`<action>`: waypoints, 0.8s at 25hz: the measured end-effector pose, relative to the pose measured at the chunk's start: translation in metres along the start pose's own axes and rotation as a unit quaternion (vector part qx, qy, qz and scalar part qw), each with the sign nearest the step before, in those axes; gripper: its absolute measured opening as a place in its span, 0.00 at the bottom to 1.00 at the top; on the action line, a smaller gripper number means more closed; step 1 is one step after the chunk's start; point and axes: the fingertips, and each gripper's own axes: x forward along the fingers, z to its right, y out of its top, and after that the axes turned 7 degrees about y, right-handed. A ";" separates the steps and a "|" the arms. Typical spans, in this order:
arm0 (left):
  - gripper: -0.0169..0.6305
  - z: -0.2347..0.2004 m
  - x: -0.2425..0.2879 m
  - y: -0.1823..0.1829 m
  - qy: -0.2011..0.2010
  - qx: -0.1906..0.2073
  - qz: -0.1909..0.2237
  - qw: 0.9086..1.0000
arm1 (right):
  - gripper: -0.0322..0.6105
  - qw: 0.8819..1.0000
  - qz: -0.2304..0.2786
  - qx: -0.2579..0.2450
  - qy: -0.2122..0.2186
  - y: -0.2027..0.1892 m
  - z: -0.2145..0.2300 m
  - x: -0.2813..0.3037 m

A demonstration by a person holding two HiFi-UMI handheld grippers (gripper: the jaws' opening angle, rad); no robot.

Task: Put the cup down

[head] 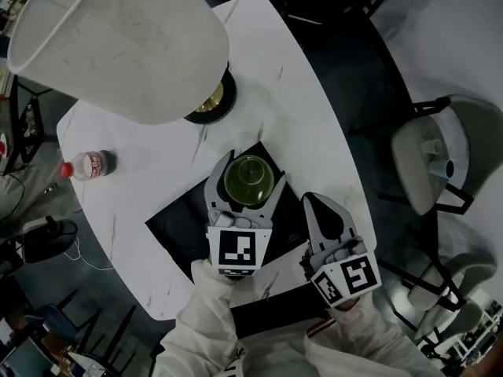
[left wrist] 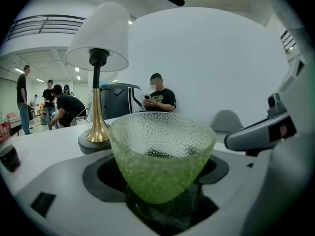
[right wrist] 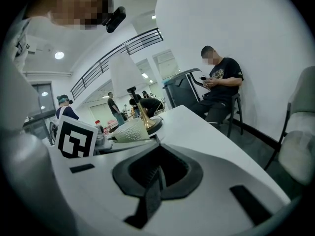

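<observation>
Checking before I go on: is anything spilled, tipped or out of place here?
Nothing stands out. The green cup sits upright in the left gripper over the black mat; the lamp and bottle stand upright on the table.

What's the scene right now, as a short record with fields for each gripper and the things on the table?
left gripper: shut on the green cup, over the black mat
right gripper: shut, empty
table: white, marbled
also on table: lamp, bottle with red cap
</observation>
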 end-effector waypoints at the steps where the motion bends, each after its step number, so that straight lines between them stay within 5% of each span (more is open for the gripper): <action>1: 0.65 0.000 0.000 0.000 0.000 0.001 -0.001 1.000 | 0.06 1.000 -0.001 -0.001 0.000 -0.001 0.000 0.000; 20: 0.73 0.003 -0.006 -0.010 0.018 -0.004 -0.030 0.999 | 0.06 1.000 0.005 0.000 0.000 -0.002 -0.002 -0.015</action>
